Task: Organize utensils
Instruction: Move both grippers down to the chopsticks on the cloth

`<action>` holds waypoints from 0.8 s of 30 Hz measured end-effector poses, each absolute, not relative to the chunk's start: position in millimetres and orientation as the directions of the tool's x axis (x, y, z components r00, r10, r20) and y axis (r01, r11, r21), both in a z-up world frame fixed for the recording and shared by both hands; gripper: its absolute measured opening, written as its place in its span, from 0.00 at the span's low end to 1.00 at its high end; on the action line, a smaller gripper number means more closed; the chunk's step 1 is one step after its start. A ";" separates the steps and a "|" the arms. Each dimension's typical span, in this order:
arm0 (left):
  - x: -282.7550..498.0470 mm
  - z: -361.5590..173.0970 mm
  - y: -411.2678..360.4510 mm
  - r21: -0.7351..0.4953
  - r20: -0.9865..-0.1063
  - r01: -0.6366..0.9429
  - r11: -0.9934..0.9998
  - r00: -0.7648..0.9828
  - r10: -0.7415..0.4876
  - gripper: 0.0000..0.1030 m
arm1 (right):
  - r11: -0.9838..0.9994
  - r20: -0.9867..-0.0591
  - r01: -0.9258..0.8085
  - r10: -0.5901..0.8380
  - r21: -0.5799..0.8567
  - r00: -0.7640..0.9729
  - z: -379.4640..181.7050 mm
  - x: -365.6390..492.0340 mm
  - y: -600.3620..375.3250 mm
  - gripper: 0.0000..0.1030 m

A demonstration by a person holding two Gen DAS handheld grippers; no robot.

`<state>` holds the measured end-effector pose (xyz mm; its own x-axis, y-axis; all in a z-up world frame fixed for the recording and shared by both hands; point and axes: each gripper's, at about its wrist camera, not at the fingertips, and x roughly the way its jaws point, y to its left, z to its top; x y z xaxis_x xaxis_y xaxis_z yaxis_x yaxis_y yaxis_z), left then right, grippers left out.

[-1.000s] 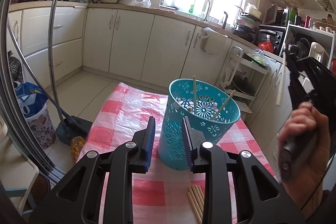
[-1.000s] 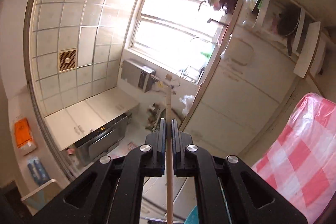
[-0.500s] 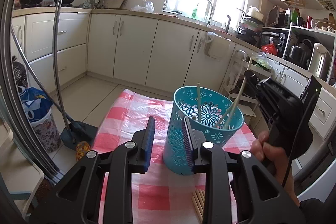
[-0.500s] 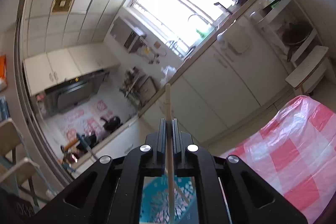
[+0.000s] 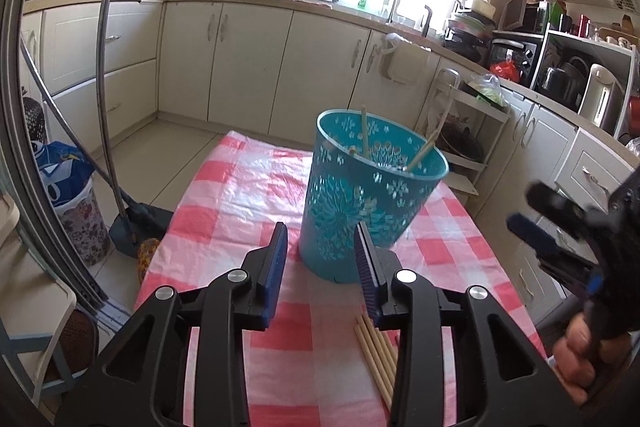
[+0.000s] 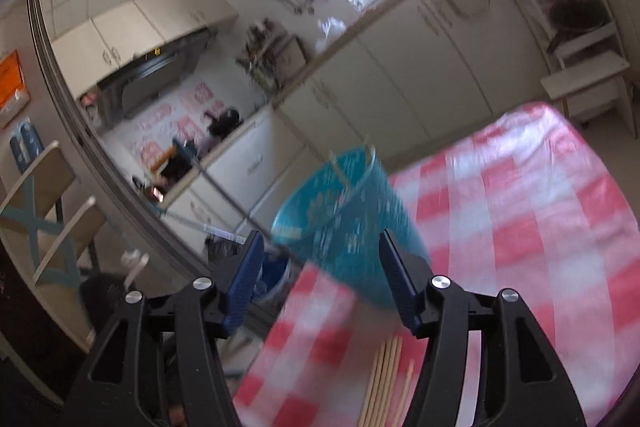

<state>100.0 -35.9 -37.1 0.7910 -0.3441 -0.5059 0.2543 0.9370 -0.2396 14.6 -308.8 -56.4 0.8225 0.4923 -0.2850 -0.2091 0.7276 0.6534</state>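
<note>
Since the earlier frames the right hand-held gripper [image 6: 320, 277] has swung down from pointing at the ceiling toward the tabletop, and its jaws have just been opening: the chopstick they pinched is gone from between them and they now stand wide apart with nothing between the pads. Its view is blurred by motion. In the left wrist view that gripper shows at the right edge [image 5: 536, 215], gripped by a hand [image 5: 580, 355].

The left hand-held gripper [image 5: 322, 259] has had its jaws opening a little too; they stand apart and empty, just short of the teal perforated basket [image 5: 360, 211].

The basket stands upright on the counter, which is covered by a pink-and-white checked cloth [image 5: 240, 195]. Several chopsticks lean inside the basket [image 5: 364, 135]. A bundle of loose chopsticks [image 5: 376, 355] lies flat on the cloth near the basket's base, partly hidden under the left gripper's right finger.
</note>
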 end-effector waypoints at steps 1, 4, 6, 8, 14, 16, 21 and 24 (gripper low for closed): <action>97.7 -40.1 -35.3 -0.239 -0.515 0.257 0.937 0.785 -0.346 0.32 | 0.734 -0.316 -0.211 0.508 0.646 0.801 -59.1 3.8 -302.8 0.62; 92.6 -49.4 -36.9 -0.237 -0.552 0.272 0.933 0.753 -0.360 0.33 | 0.809 -0.454 -0.189 0.486 0.556 0.747 -71.0 -19.5 -277.9 0.62; 88.2 -56.3 -40.9 -0.228 -0.580 0.292 0.929 0.726 -0.370 0.33 | 0.885 -0.578 -0.167 0.417 0.436 0.701 -85.2 -26.8 -256.3 0.58; 84.0 -64.2 -44.6 -0.218 -0.604 0.308 0.926 0.703 -0.376 0.34 | 0.926 -0.664 -0.155 0.357 0.344 0.657 -101.3 -26.1 -240.9 0.42; 80.3 -88.2 -55.0 -0.218 -0.673 0.322 0.921 0.634 -0.381 0.35 | 0.969 -0.790 -0.092 0.242 0.231 0.563 -140.4 -13.8 -226.6 0.24; 81.3 -96.6 -60.3 -0.214 -0.694 0.332 0.919 0.610 -0.382 0.35 | 0.973 -0.798 -0.080 0.224 0.217 0.559 -145.9 -11.1 -228.7 0.24; 85.5 -112.5 -71.4 -0.198 -0.731 0.355 0.913 0.567 -0.380 0.36 | 0.986 -0.818 -0.091 0.169 0.142 0.550 -155.7 -6.4 -218.8 0.22; 88.0 -119.8 -77.5 -0.197 -0.748 0.365 0.910 0.544 -0.380 0.36 | 0.989 -0.817 -0.112 0.140 0.093 0.559 -158.3 -3.5 -216.9 0.22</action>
